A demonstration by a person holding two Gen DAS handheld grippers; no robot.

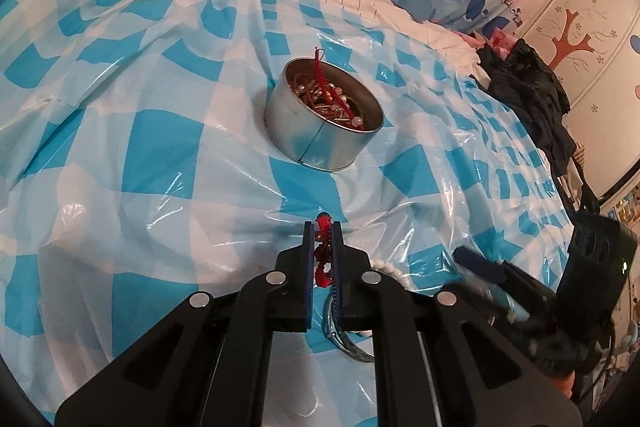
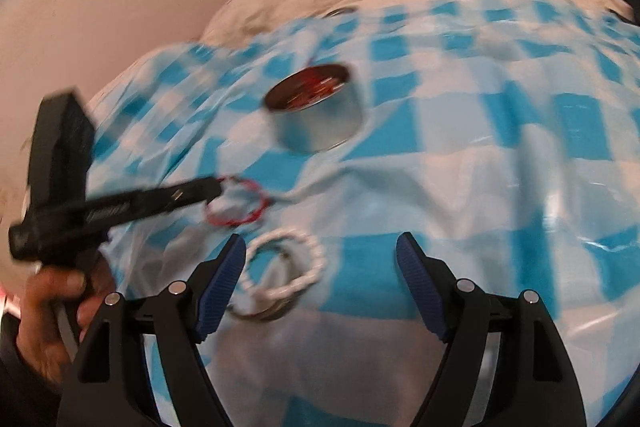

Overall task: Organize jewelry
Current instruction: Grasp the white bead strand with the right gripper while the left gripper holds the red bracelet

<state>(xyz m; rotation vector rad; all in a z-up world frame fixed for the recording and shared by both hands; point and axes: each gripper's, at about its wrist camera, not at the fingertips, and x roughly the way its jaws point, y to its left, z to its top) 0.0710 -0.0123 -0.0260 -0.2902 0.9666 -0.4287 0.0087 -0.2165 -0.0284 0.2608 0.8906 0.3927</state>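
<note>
Low over checked sheet (image 1: 160,155) — left hand-held gripper (image 1: 323,231) pinching red bracelet (image 1: 322,251).

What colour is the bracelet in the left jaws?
Red: a beaded red bracelet pinched in the left gripper, clearest in the left wrist view.

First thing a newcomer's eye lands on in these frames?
Probably the round metal tin, mid-frame on the blue-and-white checked sheet, piled with pearls, gold pieces and a red cord. Next, the left gripper, shut on a red beaded bracelet just in front of the tin. The right gripper is open, beside a white bead bracelet and a metal bangle.
</note>
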